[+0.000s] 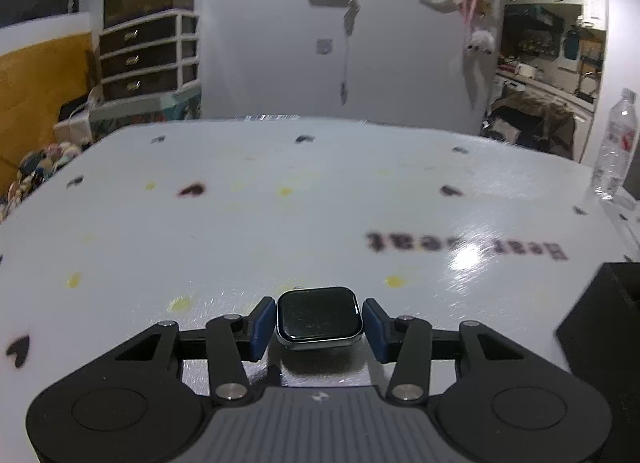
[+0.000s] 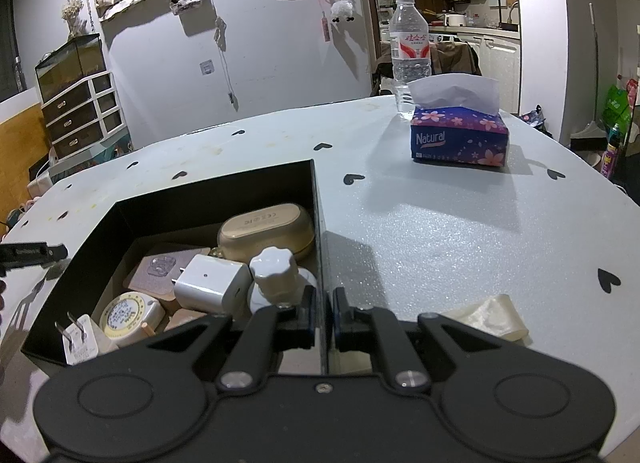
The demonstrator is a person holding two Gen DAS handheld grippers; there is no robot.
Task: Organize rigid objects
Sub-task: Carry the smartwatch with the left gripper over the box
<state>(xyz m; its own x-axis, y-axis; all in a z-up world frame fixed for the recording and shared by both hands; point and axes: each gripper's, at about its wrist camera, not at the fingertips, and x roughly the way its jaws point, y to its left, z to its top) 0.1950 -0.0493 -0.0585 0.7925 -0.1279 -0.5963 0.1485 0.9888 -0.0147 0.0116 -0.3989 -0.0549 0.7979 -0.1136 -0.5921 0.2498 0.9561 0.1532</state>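
The left gripper (image 1: 319, 327) has a smartwatch body (image 1: 319, 317), with no strap to be seen, between its blue pads (image 1: 259, 327). The left pad looks to be against the case; on the right a thin gap seems to remain, so the jaws are nearly closed around it but I judge the grip not yet firm. The watch lies flat on the white heart-printed table (image 1: 280, 231), near the front edge, with the black box (image 1: 600, 327) just to its right.

The right gripper (image 2: 322, 319) is clenched on the right wall of that black box (image 2: 316, 223), apparently steadying it.

Much of the sorting looks done: inside the box lie a beige earbud case (image 2: 266, 233), a white charger cube (image 2: 212, 283), a white knobbed piece (image 2: 274, 267), a round tape measure (image 2: 124, 317), a second plug (image 2: 78, 337) and a pinkish flat pad (image 2: 160, 267).

Still outside are the watch and a pale crumpled scrap (image 2: 488, 319) at the near right. The tissue pack (image 2: 460, 135) and water bottle (image 2: 410, 55) stand far right, probably not part of the job.
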